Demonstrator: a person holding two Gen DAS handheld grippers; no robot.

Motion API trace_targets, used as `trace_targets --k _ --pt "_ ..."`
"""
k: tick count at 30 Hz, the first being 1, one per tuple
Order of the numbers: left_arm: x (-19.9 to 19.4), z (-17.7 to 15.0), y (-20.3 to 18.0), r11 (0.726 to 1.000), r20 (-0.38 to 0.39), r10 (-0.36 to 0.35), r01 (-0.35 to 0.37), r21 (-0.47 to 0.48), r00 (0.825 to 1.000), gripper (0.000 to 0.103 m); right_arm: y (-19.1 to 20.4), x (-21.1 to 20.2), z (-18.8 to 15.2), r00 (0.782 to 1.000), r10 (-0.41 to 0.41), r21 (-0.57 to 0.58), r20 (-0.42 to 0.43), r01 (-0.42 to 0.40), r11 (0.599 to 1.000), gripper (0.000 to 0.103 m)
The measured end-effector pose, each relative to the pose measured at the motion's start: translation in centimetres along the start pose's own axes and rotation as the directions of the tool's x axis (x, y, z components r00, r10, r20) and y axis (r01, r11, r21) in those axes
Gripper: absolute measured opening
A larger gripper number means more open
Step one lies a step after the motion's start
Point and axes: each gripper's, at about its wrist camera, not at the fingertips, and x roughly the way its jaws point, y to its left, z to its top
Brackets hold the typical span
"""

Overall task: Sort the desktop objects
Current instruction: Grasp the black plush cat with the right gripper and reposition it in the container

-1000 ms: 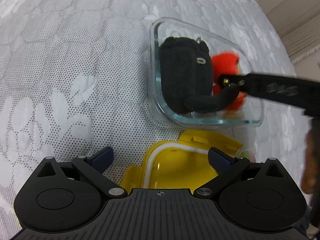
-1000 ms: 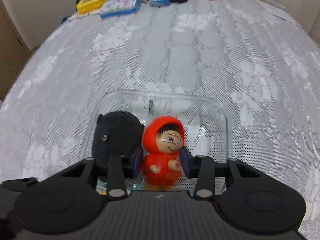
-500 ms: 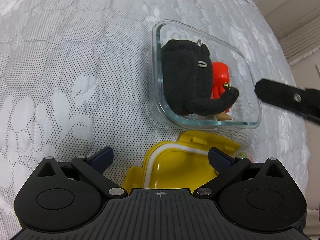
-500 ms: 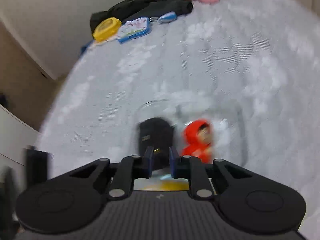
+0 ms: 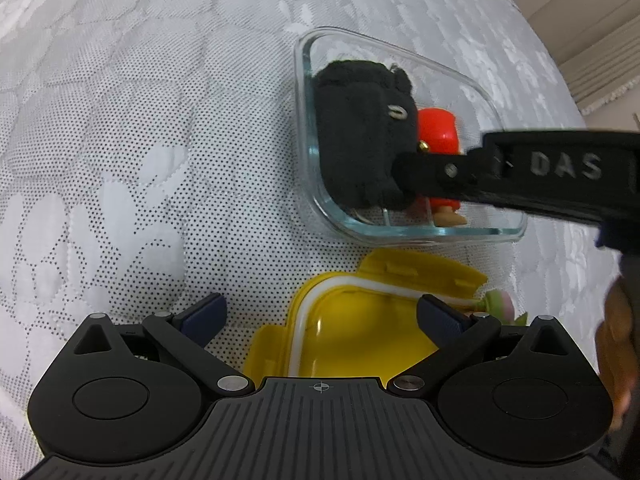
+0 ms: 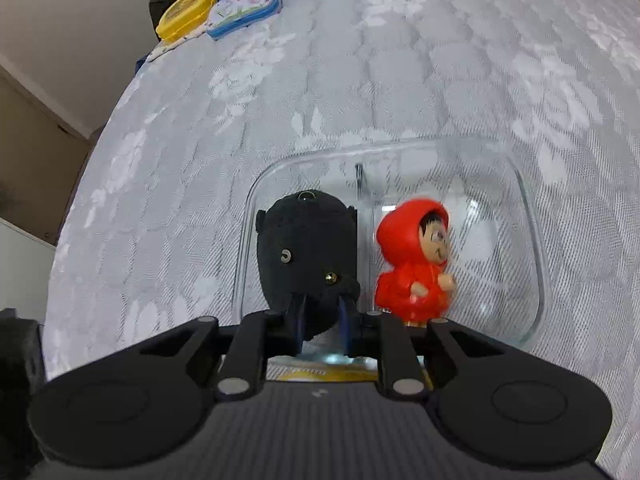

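With both toys standing in the glass container [image 6: 532, 248] at centre frame, sorting looks partly done. Right gripper [image 6: 322, 318] is clamped on the lower limb of the black plush [image 6: 304, 248]; the red hooded figure [image 6: 414, 258] stands just beside it. Left gripper [image 5: 320, 316] hangs open over the yellow lid [image 5: 360, 336], lower centre. Closing the container appears left.

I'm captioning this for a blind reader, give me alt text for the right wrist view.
The right gripper pinches a black plush toy inside a clear glass container, beside a standing red-hooded figurine. The container sits on a white lace-patterned cloth.
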Motion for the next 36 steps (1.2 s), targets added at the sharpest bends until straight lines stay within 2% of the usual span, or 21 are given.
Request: trace_targets --k 7,10,12,14,16,17,20,24,28,33,36 --pt "-0.2 -0.6 0.0 1.0 -0.01 0.004 -0.003 0.016 1.0 0.103 0.0 0.7 0.7 1.0 -0.002 0.006 0.011 0.002 1.0 0.026" --pt "-0.3 -0.7 0.2 1.0 -0.009 0.003 -0.003 0.012 1.0 0.103 0.4 -0.5 0.7 1.0 -0.01 -0.018 0.026 0.011 1.0 0.032" --pt "-0.5 -0.8 0.3 1.0 -0.004 0.001 -0.001 0.009 1.0 0.103 0.3 -2.3 0.5 0.998 0.003 -0.021 0.067 -0.001 1.0 0.032" --pt "-0.7 -0.9 0.5 1.0 0.0 -0.001 0.001 0.003 1.0 0.103 0.2 -4.2 0.3 0.993 0.001 -0.014 0.12 0.0 1.0 0.026" --pt "-0.9 -0.9 0.7 1.0 0.006 -0.005 0.005 -0.006 1.0 0.103 0.4 -5.5 0.3 0.988 -0.007 -0.015 0.154 0.009 1.0 0.008" --pt "-1.0 -0.9 0.8 1.0 0.008 -0.006 0.006 -0.011 1.0 0.103 0.6 -5.6 0.4 0.988 -0.005 -0.017 0.157 0.008 1.0 0.008" --pt "-0.8 -0.9 0.6 1.0 0.005 -0.005 0.005 -0.02 1.0 0.103 1.4 -3.8 0.7 0.993 -0.004 -0.032 0.117 0.007 0.999 0.008" --pt "-0.8 -0.8 0.5 1.0 0.003 -0.007 0.007 -0.022 1.0 0.103 1.2 -0.7 0.0 0.999 -0.035 0.006 0.041 0.034 0.999 0.009" --pt "-0.2 0.0 0.1 1.0 0.0 -0.009 0.009 -0.024 1.0 0.103 0.6 0.2 -0.8 1.0 -0.013 0.045 -0.002 0.013 0.999 0.009" --pt "-0.6 -0.2 0.4 1.0 -0.002 -0.014 0.014 -0.025 1.0 0.103 -0.1 2.5 0.0 0.997 0.0 0.093 -0.082 0.008 0.996 0.011" --pt "-0.9 -0.3 0.7 0.999 -0.006 -0.017 0.017 -0.03 1.0 0.103 -1.0 2.4 0.2 0.996 0.013 0.138 -0.088 -0.001 0.99 0.013"
